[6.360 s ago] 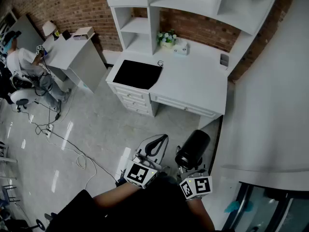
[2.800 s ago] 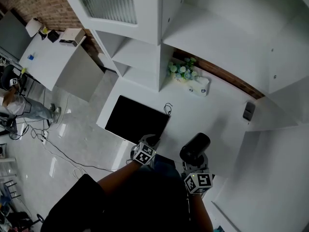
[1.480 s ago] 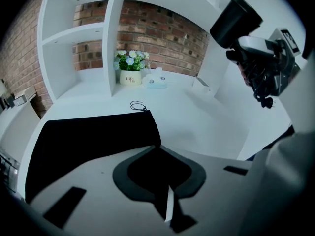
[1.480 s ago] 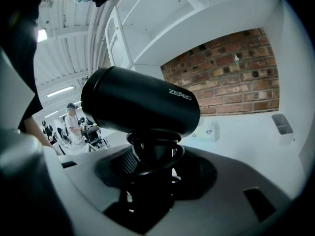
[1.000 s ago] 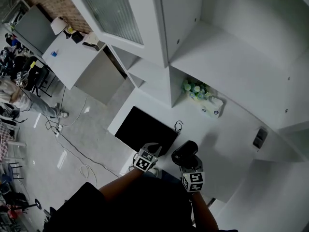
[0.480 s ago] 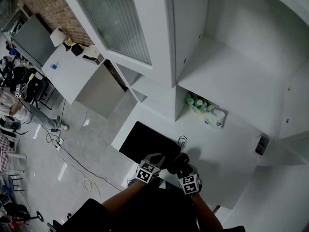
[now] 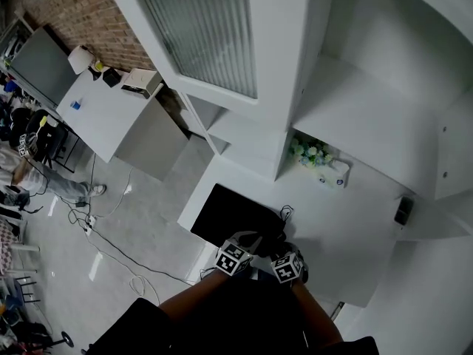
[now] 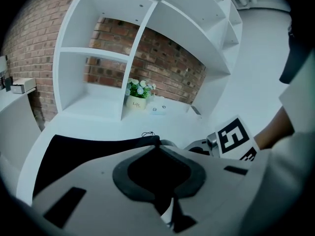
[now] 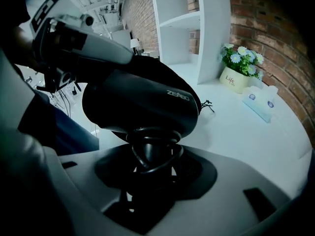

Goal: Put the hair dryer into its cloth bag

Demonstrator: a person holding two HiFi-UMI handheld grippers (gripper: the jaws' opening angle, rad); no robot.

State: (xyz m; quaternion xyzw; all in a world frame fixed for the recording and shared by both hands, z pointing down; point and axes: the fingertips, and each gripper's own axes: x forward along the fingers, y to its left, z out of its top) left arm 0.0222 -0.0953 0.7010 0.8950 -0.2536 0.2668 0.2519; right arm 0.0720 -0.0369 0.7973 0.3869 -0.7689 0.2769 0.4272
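- Head view: the left claw (image 7: 246, 237) sits at the near edge of the cloth bag (image 7: 225, 211), which lies flat on the tabletop (image 7: 332, 224) and spreads ahead and to the left of that claw. The right claw (image 7: 283, 251) is just to its right, carrying the hair dryer (image 7: 273, 239), whose dark barrel reaches ahead of it to the bag's near right corner. The step in hand looks like feeding the dryer into the bag's mouth, so the two claws should stay close and the mouth should face the dryer's nose
- Left gripper view: the left claw (image 8: 156, 149) has its tips together, and black cloth fills the hollow behind them, so it looks clamped on the rim of the cloth bag (image 8: 83, 149). The rest of the bag stretches ahead and to the left of the tips. It will go best if only the top layer is pinched and held up off the tabletop, since catching both layers would hold the mouth shut
- Right gripper view: the right claw (image 9: 150, 156) is closed on the handle of the hair dryer (image 9: 142, 107), with the cord (image 9: 153, 149) wound round the handle. The barrel lies crosswise just beyond the tips and hides most of the bag. Lead with the barrel's narrow end, slide in low under the lifted rim, keep the cord from catching, and let go only once the body is well inside
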